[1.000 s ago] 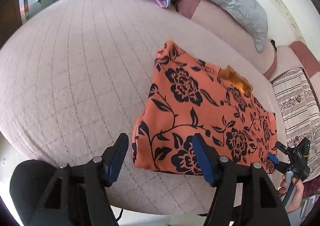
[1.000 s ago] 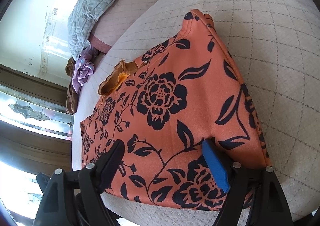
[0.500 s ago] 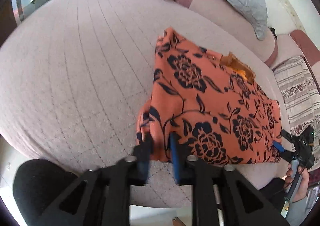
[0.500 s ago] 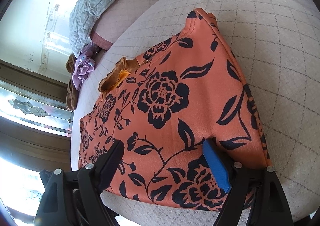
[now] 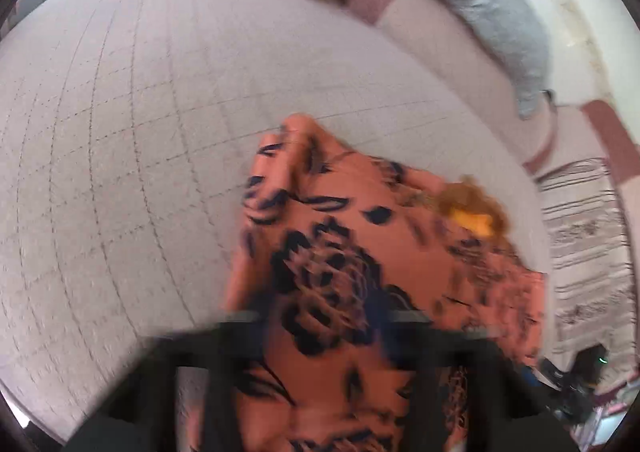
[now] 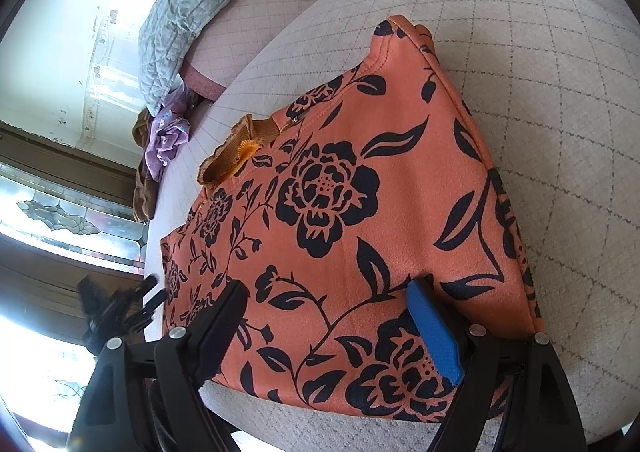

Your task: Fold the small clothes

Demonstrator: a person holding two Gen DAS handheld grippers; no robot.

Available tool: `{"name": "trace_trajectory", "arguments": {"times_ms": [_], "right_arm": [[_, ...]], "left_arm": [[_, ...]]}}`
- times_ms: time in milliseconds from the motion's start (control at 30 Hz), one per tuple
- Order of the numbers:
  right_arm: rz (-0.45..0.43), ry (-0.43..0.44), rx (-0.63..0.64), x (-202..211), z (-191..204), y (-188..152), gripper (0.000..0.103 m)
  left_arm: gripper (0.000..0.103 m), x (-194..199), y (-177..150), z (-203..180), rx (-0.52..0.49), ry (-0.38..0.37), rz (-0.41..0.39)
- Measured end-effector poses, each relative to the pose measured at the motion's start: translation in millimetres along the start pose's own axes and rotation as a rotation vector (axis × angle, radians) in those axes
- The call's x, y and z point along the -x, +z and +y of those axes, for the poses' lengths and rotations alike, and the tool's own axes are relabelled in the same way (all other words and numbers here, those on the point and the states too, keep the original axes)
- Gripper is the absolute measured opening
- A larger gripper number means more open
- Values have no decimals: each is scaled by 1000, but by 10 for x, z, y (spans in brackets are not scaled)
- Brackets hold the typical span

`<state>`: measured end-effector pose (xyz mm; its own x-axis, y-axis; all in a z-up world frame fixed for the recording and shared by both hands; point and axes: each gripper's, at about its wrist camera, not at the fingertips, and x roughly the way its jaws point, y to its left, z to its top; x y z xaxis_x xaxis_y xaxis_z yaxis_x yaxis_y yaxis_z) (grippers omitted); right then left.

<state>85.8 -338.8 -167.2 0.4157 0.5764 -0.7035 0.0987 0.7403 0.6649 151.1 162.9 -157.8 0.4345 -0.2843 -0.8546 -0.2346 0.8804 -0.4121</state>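
Because the left wrist view is smeared with motion, the left claw [image 5: 320,336] cannot be read with certainty; orange cloth bunches up between its dark fingers, so a grip on the near hem seems likely, lifting it for a fold. The right claw [image 6: 332,320] stands wide open over the orange floral garment [image 6: 344,212], jaws apart, touching nothing firmly. The garment lies flat on the quilted bed [image 6: 560,72]. Far off, a grey pillow [image 6: 200,0] and purple clothing [image 6: 166,138] wait.

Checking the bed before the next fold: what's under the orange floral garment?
The orange floral garment lies on the quilted bedcover, which shows all around it. Whatever sits directly beneath the fabric is covered.
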Motion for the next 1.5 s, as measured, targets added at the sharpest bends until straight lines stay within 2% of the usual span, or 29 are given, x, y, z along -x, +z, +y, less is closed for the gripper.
{"name": "trace_trajectory", "arguments": {"times_ms": [100, 167, 233, 300, 333, 367, 500, 533, 567, 600, 633, 667, 733, 800, 933, 1033, 1100, 1133, 1233, 1300, 1367, 1400, 1467, 1500], "right_arm": [[11, -8, 1, -13, 22, 14, 86], [9, -5, -2, -12, 18, 12, 86], [1, 0, 3, -15, 14, -1, 86], [-4, 2, 13, -13, 16, -14, 86], [-4, 1, 14, -11, 18, -16, 86], [-2, -2, 16, -12, 23, -20, 86], [5, -15, 7, -24, 42, -12, 86], [5, -18, 6, -27, 45, -10, 86], [4, -22, 6, -31, 52, -13, 86], [4, -25, 8, -36, 58, -11, 87], [5, -29, 9, -43, 64, -10, 87], [6, -31, 9, -48, 72, -8, 87], [10, -35, 6, -57, 82, 0, 87], [12, -34, 1, -60, 85, 6, 88], [11, -23, -11, -51, 58, 15, 87], [31, -24, -24, -16, 66, 61, 87], [39, -10, -22, 31, 92, 108, 87], [30, 8, -16, 73, 110, 149, 87], [-21, 59, -12, 194, 139, 355, 87], [-21, 134, -32, 168, 127, 575, 87], [22, 219, -73, 11, 60, 818, 87], [31, 227, -98, -83, -16, 947, 87], [-7, 131, -160, -200, -267, 1225, 87], [-39, 136, -219, -222, -441, 1341, 87]], "left_arm": [[2, 27, 25, 132, 76, -47, 1], [2, 176, 4, 154, 59, -11, -41], [3, 299, -23, 187, 48, -49, -48], [26, 363, -29, 216, 55, -66, -51], [49, 386, -23, 208, 47, -68, -66], [63, 385, 2, 197, 43, -68, -76], [63, 267, 133, 33, 0, -81, -74], [63, 209, 177, -19, -17, -70, -76], [63, 107, 277, -87, -58, -28, -74], [57, 6, 342, -96, -68, 9, -67], [13, -150, 434, -33, -37, 58, -40], [5, -211, 481, 47, -5, 84, -19], [5, -228, 573, 249, 118, 11, -22], [6, -170, 563, 221, 103, 37, -37], [16, -11, 451, 145, 63, 101, -85], [27, 290, 305, 71, 37, 126, -140], [37, 510, 165, 19, 6, 105, -175], [45, 585, 87, -37, -18, 92, -188], [60, 815, -211, -262, -113, 75, -239], [62, 810, -372, -383, -161, 59, -221], [62, 728, -482, -475, -190, 42, -189], [62, 661, -559, -521, -217, 41, -158], [62, 592, -673, -553, -227, 62, -124], [62, 578, -742, -548, -224, 63, -106]]}}
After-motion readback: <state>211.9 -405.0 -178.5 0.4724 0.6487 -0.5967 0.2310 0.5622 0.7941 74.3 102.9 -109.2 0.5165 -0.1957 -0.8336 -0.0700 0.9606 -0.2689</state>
